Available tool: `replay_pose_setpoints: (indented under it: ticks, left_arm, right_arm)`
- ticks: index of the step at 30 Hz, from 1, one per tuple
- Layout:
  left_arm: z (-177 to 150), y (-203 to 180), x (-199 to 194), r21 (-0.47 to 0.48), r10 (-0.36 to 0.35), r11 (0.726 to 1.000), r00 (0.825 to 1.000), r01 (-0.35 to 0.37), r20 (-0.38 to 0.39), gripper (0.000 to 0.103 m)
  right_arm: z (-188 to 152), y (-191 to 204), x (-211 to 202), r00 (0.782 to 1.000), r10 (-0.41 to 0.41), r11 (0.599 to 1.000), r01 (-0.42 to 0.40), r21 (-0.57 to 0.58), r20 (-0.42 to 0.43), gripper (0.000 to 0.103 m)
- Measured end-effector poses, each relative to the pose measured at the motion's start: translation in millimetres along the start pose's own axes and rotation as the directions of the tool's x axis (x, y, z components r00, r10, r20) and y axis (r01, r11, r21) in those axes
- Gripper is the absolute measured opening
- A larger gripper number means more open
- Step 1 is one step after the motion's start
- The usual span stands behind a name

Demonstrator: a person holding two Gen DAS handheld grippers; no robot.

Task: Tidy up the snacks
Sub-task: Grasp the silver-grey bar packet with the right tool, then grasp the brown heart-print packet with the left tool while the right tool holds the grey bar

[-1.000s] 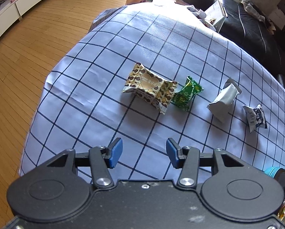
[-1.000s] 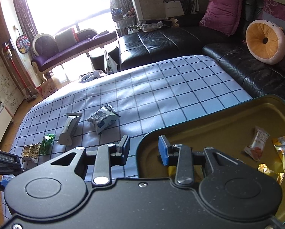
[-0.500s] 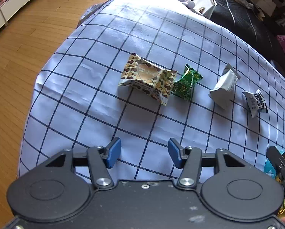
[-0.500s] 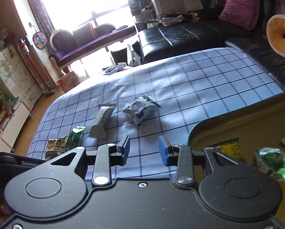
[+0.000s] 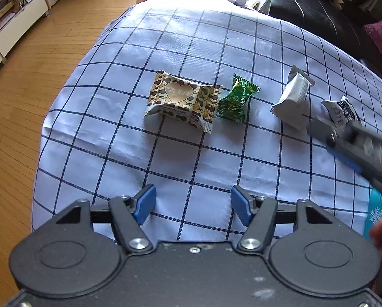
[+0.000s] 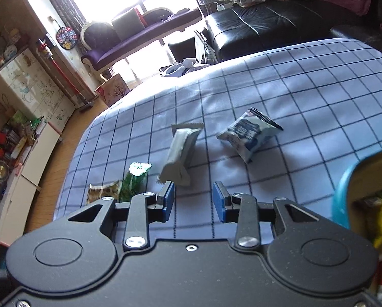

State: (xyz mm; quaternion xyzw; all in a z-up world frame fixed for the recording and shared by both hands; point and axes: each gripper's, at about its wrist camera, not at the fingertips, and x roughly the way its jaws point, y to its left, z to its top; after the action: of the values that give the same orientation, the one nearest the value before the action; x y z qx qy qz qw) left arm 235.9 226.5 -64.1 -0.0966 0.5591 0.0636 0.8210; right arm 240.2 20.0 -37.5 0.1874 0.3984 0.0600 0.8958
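Several wrapped snacks lie in a row on the blue checked cloth (image 5: 114,117): a brown heart-print pack (image 5: 182,101), a green candy (image 5: 238,98), a white bar (image 5: 294,97) and a black-and-white packet (image 5: 340,110). My left gripper (image 5: 193,204) is open and empty, short of the heart-print pack. My right gripper (image 6: 193,200) is open and empty, just short of the white bar (image 6: 180,153), with the black-and-white packet (image 6: 249,134) to its right. It shows blurred at the right of the left wrist view (image 5: 354,140). A teal-rimmed tin (image 6: 344,194) holds snacks.
The cloth's edge drops to a wooden floor (image 5: 24,81) on the left. A black sofa (image 6: 267,25) stands behind the table. The green candy (image 6: 136,179) and heart-print pack (image 6: 104,192) lie left of my right gripper.
My right gripper has swung left from over the tin to the snacks on the cloth and entered the left wrist view. My left gripper has moved a little closer to the heart-print pack.
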Motion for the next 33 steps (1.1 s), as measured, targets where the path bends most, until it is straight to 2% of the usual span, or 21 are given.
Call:
replay_pose_setpoints:
  ticks: [7, 13, 17, 20, 23, 25, 27, 30, 33]
  left_arm:
    - [1.2, 4.3, 0.1, -0.013, -0.015, 1.000, 1.000, 0.015, -0.002, 0.067]
    - [2.3, 8.3, -1.0, -0.029, -0.035, 0.999, 0.999, 0.035, -0.005, 0.067]
    - [3.2, 13.8, -3.7, -0.036, -0.049, 0.998, 0.999, 0.049, 0.006, 0.064]
    - [5.1, 23.6, -10.3, -0.080, -0.032, 0.996, 0.998, 0.036, 0.057, 0.062]
    - [7.7, 34.1, -16.0, -0.123, -0.009, 0.992, 0.995, 0.022, 0.103, 0.062]
    - [10.6, 40.8, -17.8, -0.154, -0.033, 0.987, 0.994, 0.049, 0.108, 0.062]
    - [12.7, 46.5, -18.3, -0.184, -0.072, 0.979, 0.991, 0.092, 0.111, 0.062]
    - [14.3, 48.7, -19.2, -0.195, -0.100, 0.973, 0.989, 0.120, 0.113, 0.062]
    - [14.8, 47.3, -23.6, -0.180, -0.073, 0.979, 0.987, 0.098, 0.140, 0.062]
  right_arm:
    - [27.1, 14.1, 31.3, 1.000, -0.026, 1.000, 0.026, -0.004, -0.015, 0.047]
    - [24.1, 21.2, 49.7, 0.995, -0.088, 0.994, 0.085, -0.074, -0.038, 0.047]
    - [18.8, 26.1, 47.2, 0.995, -0.102, 0.988, 0.101, -0.115, -0.006, 0.047]
    - [12.2, 25.7, 44.0, 0.995, -0.096, 0.985, 0.098, -0.140, 0.016, 0.046]
    - [5.7, 28.1, 39.5, 0.994, -0.106, 0.975, 0.111, -0.194, 0.033, 0.037]
    - [-0.5, 26.8, 34.6, 0.993, -0.110, 0.972, 0.116, -0.205, 0.037, 0.030]
    - [-3.8, 24.7, 30.2, 0.993, -0.113, 0.968, 0.121, -0.219, 0.045, 0.029]
    - [-12.5, 22.4, 20.1, 0.992, -0.118, 0.966, 0.122, -0.228, 0.031, 0.029]
    - [-19.1, 19.6, 10.6, 0.993, -0.115, 0.969, 0.113, -0.220, 0.003, 0.029]
